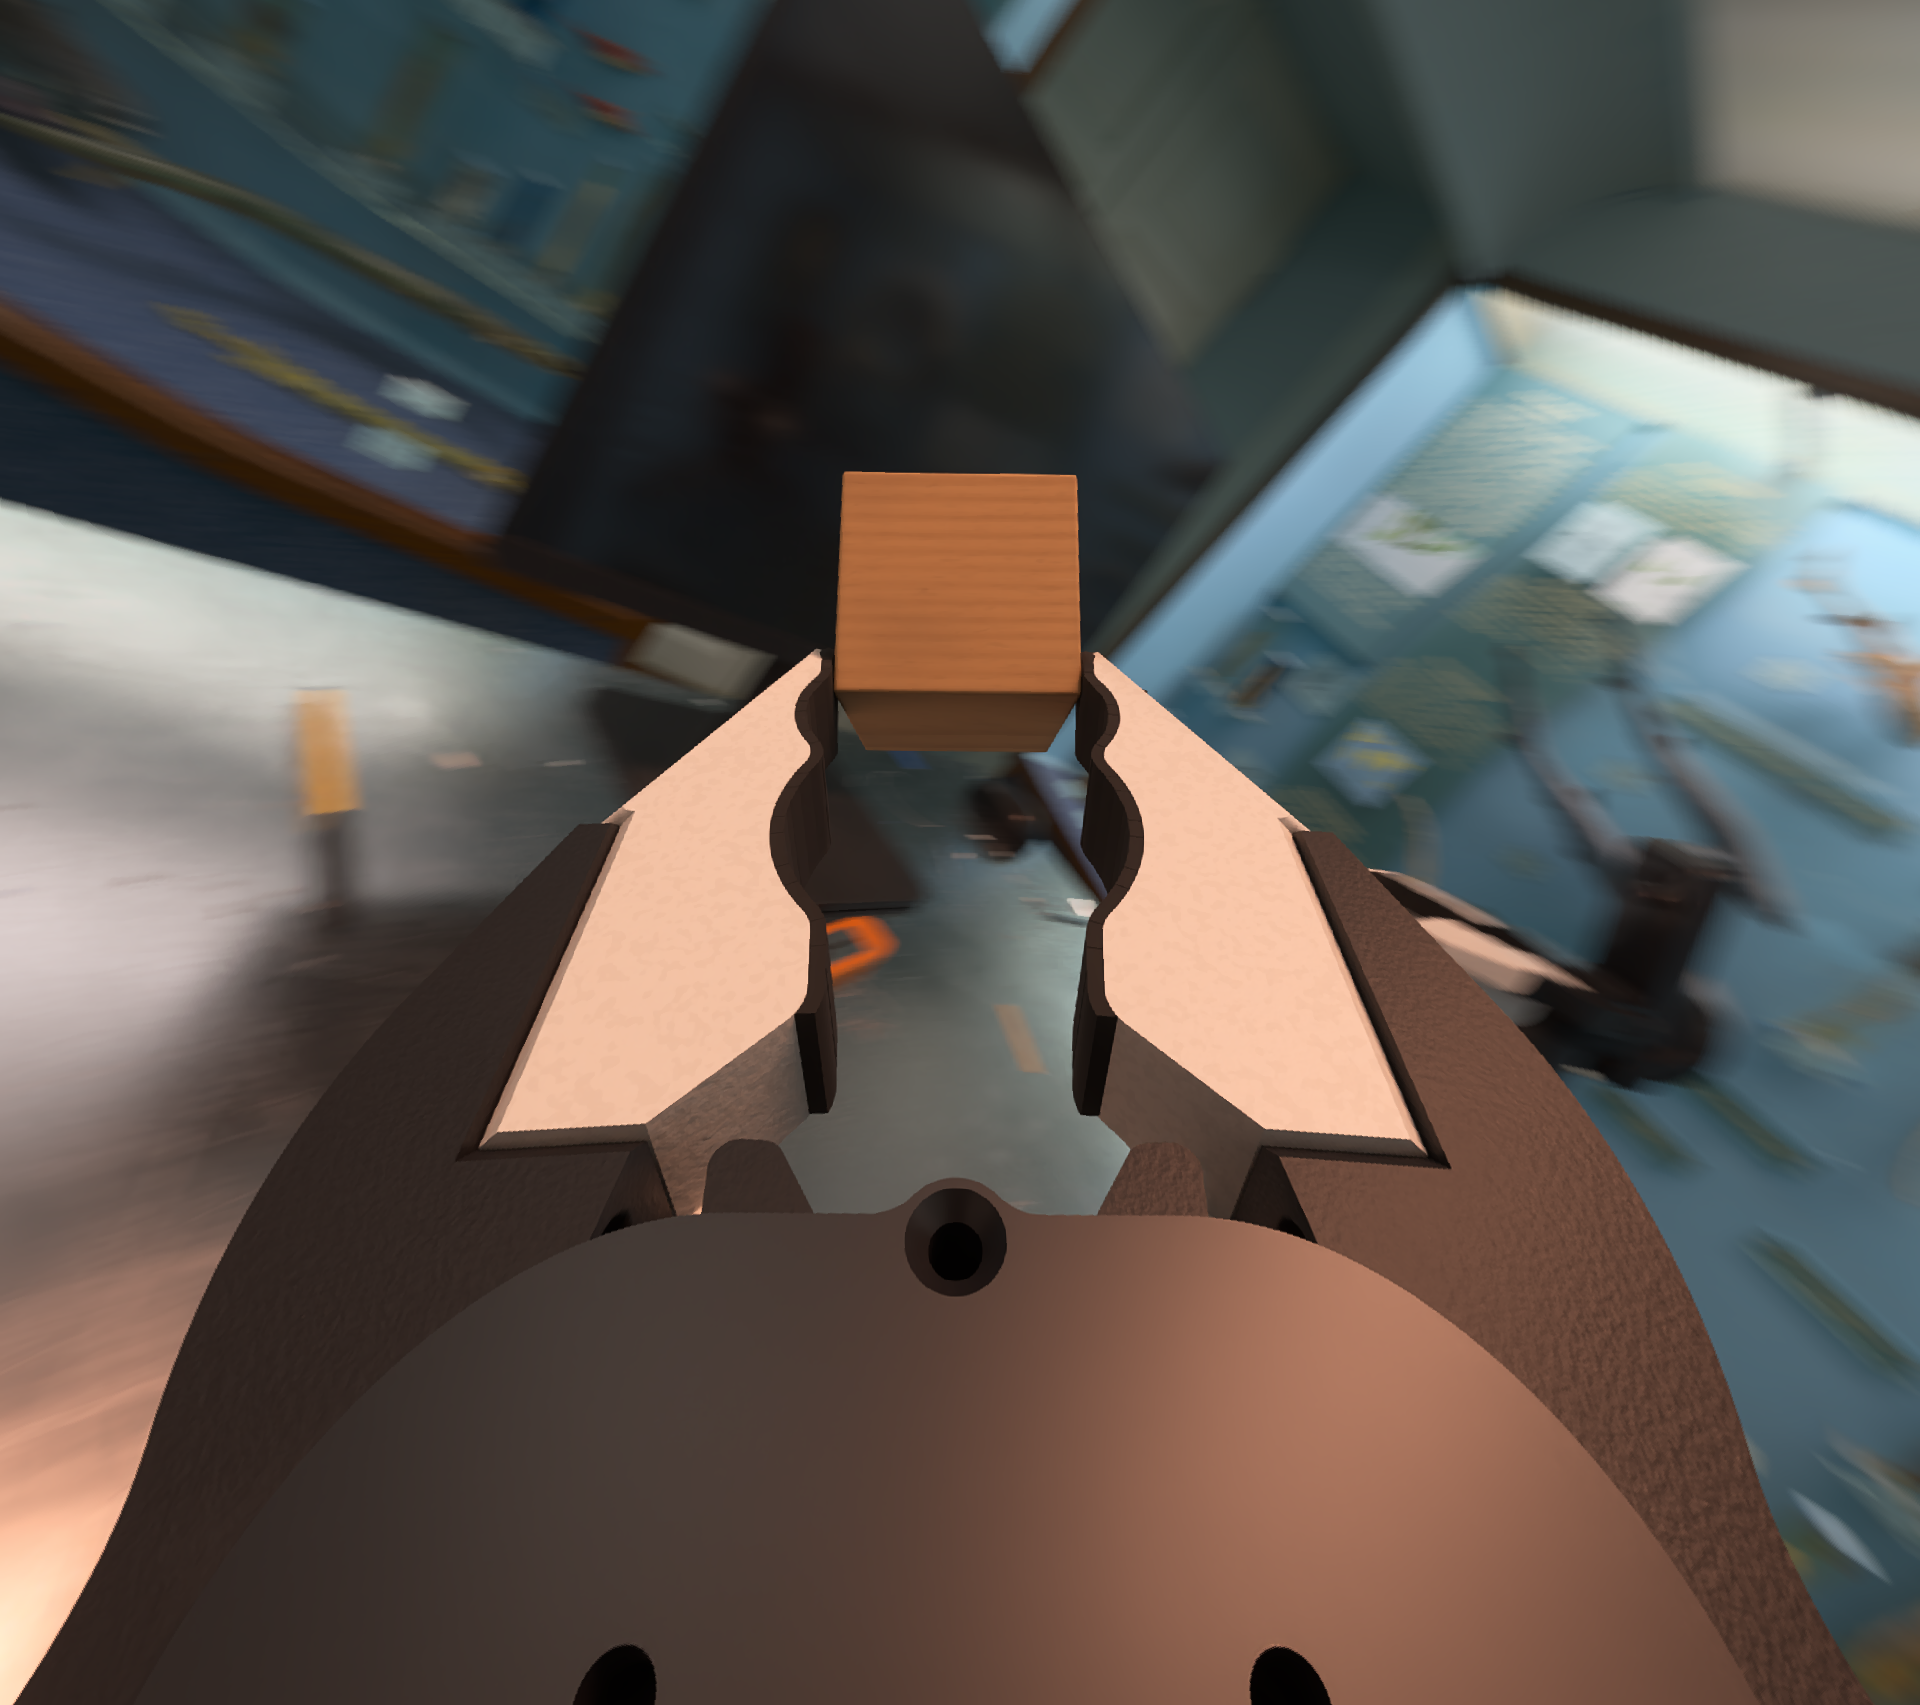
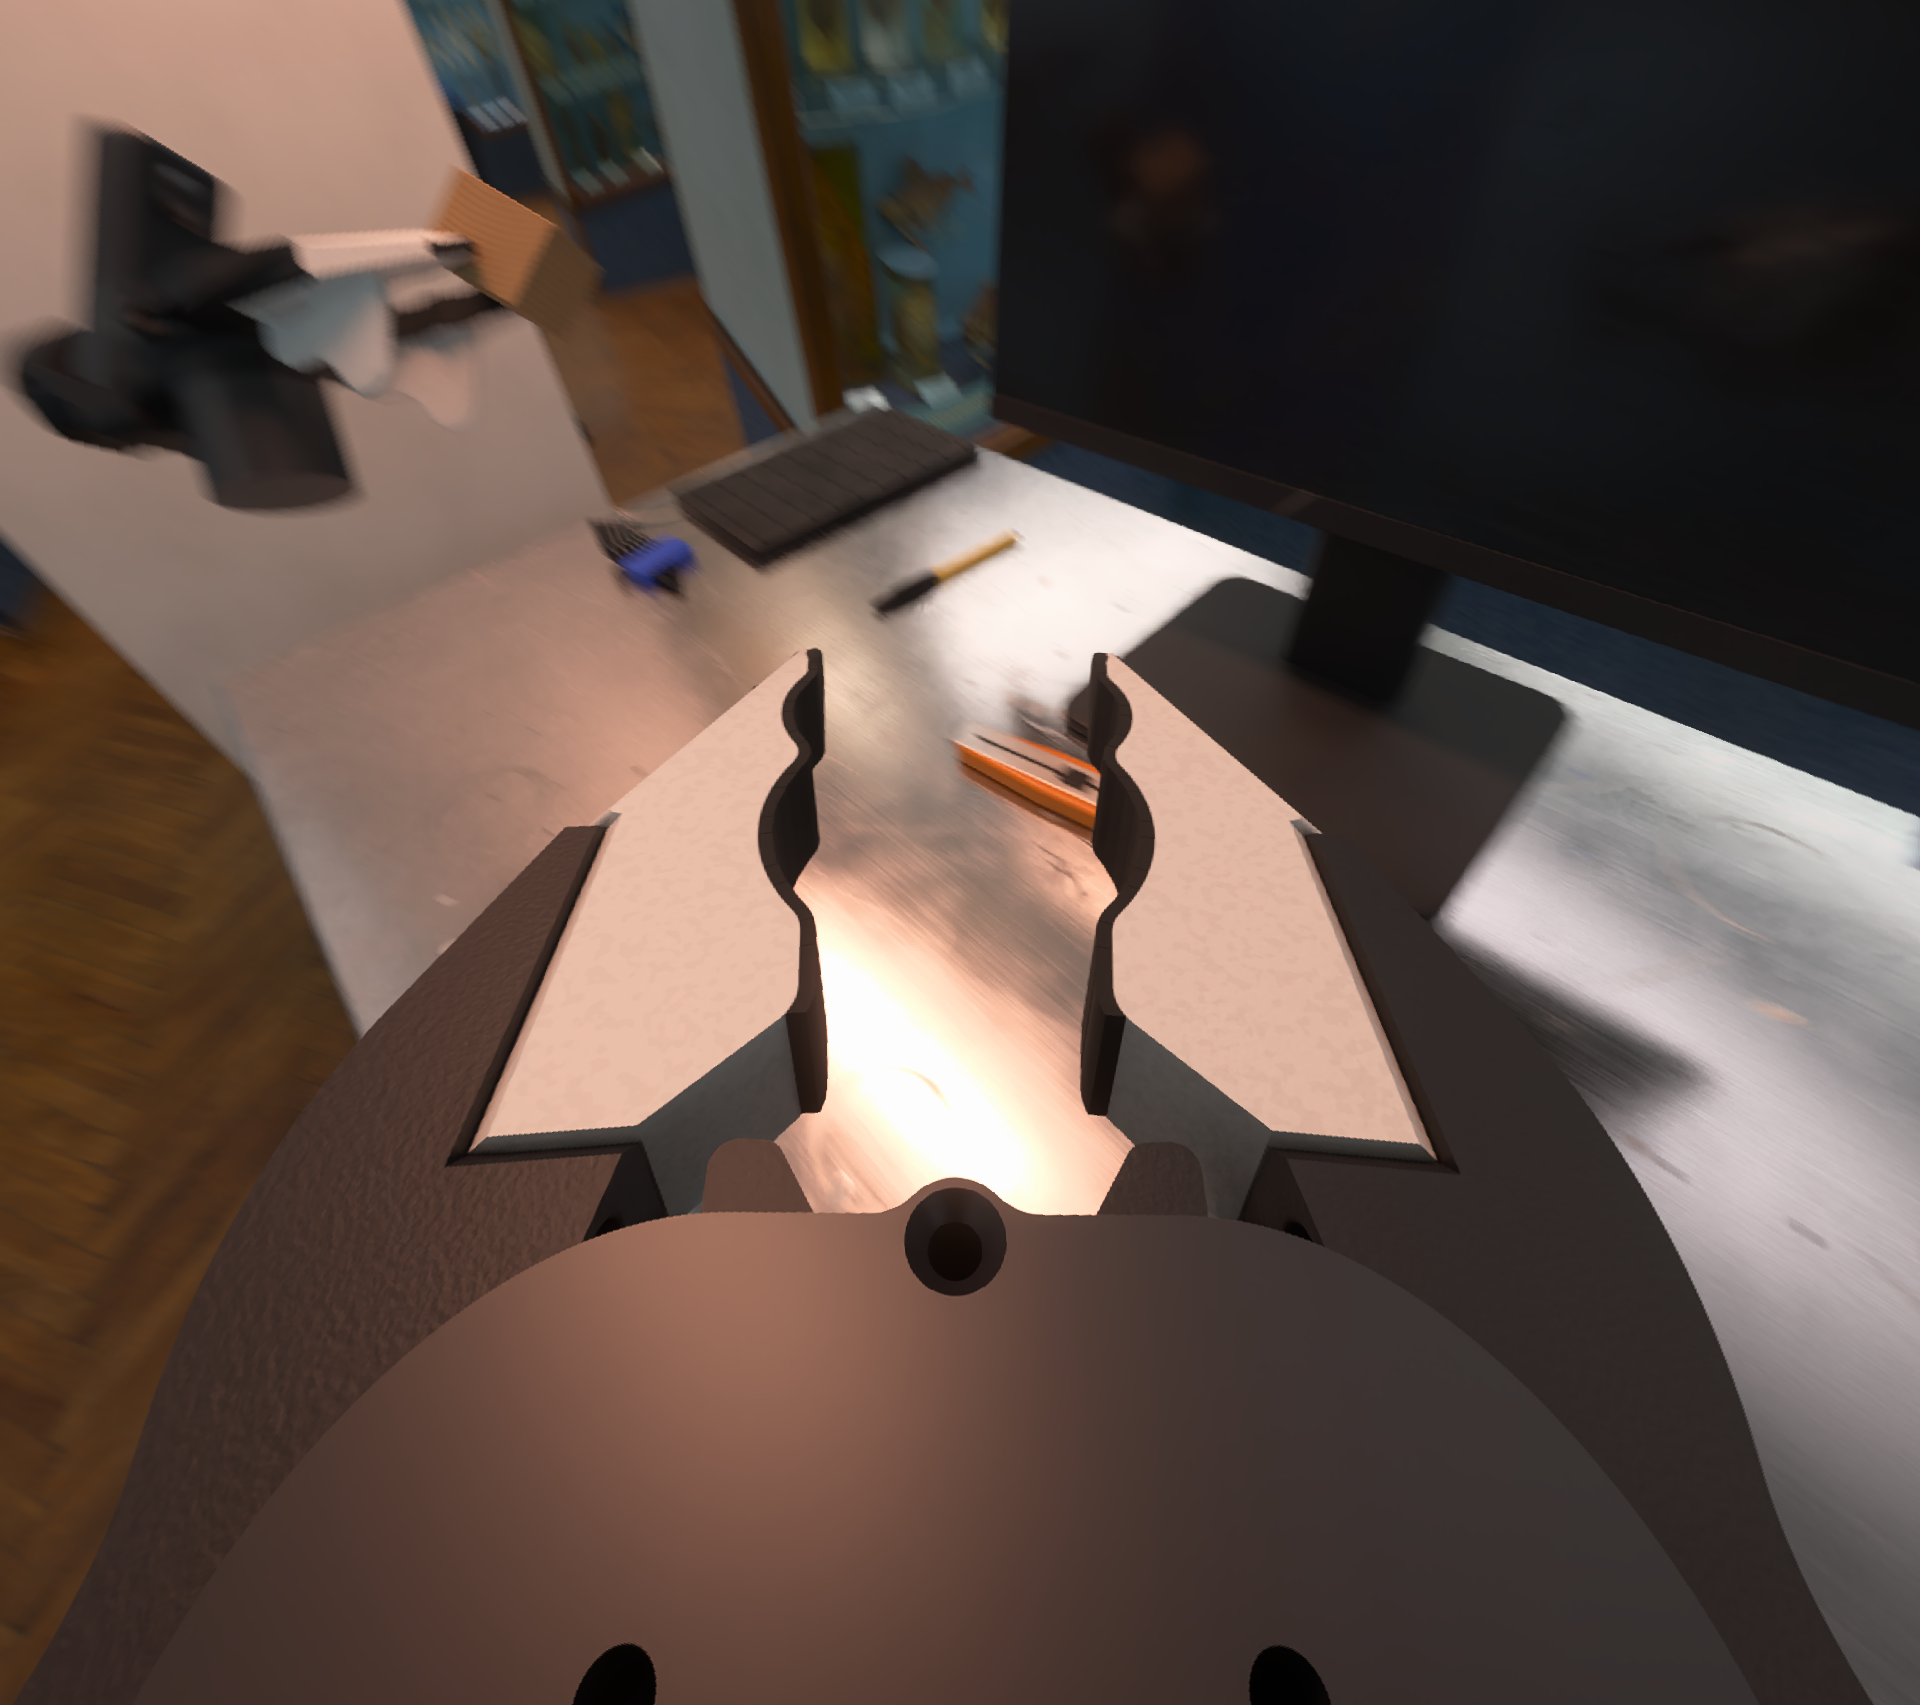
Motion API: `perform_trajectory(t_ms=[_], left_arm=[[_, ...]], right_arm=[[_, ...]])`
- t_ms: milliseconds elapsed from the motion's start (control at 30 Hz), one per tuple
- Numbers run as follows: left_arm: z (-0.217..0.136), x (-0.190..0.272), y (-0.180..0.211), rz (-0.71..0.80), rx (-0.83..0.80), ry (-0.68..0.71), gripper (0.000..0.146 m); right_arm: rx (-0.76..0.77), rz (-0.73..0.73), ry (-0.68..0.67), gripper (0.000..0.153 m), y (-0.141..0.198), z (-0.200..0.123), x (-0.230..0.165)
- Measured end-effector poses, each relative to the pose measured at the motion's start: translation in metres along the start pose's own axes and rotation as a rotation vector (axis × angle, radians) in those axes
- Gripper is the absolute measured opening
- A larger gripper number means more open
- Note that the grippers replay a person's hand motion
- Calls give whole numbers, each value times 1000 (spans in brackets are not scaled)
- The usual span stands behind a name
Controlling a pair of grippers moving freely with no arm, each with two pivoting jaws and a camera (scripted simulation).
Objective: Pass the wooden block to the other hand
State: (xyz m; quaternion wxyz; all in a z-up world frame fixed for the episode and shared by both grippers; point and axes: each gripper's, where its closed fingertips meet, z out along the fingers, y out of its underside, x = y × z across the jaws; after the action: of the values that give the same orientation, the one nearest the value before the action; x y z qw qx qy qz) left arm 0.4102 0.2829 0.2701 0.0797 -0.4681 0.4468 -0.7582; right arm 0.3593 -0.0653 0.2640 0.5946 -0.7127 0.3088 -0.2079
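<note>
The wooden block (image 1: 956, 606) is a light brown cube. My left gripper (image 1: 956, 689) is shut on its near end and holds it in the air, well above the table. In the right wrist view the block (image 2: 514, 253) shows at the upper left, blurred, in the tips of the left gripper (image 2: 457, 258). My right gripper (image 2: 956, 668) is open and empty, low over the grey table (image 2: 468, 720), to the right of the block and apart from it. The right gripper (image 1: 1621, 959) also shows blurred at the right of the left wrist view.
A black monitor (image 2: 1455, 149) on a stand (image 2: 1361, 616) fills the right side. On the table lie a dark keyboard (image 2: 826, 481), a blue object (image 2: 655, 564), a yellow-handled tool (image 2: 945, 572) and an orange tool (image 2: 1029, 777). The table's left edge drops to a wooden floor (image 2: 135, 876).
</note>
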Motion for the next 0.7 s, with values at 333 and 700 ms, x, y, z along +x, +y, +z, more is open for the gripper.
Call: perform_trajectory(t_ms=[333, 700], left_arm=[[75, 145, 134, -617, -178, 758, 46], [87, 131, 196, -621, -208, 727, 46]], right_arm=[[294, 194, -261, 90, 7, 32, -60], [237, 299, -275, 98, 36, 52, -63]])
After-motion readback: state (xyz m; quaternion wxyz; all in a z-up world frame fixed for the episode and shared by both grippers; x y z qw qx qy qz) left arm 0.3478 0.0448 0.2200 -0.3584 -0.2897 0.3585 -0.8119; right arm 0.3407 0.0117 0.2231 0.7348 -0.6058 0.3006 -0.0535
